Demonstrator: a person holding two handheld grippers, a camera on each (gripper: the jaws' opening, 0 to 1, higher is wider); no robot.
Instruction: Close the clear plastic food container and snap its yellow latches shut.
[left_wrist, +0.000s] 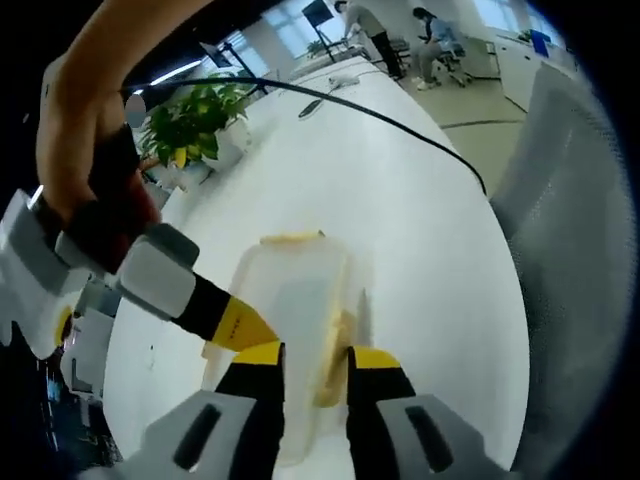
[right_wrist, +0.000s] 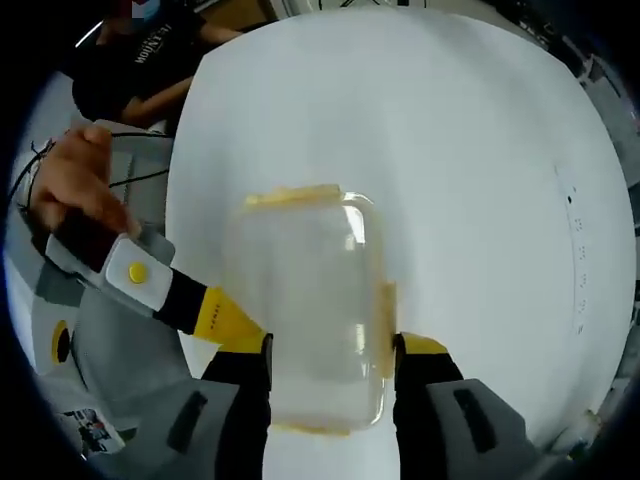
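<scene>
Clear container (right_wrist: 310, 310), yellow latches (right_wrist: 293, 195)

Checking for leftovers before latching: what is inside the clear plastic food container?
Through the lid of the clear plastic food container only the white table shows; it looks empty. The near end lies between the right claw's jaws, and glare blurs some corners.

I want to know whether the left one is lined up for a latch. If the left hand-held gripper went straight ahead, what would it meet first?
Probably the yellow latch on the container's long side, which lies between the left hand-held gripper's open jaws; depth is uncertain.
</scene>
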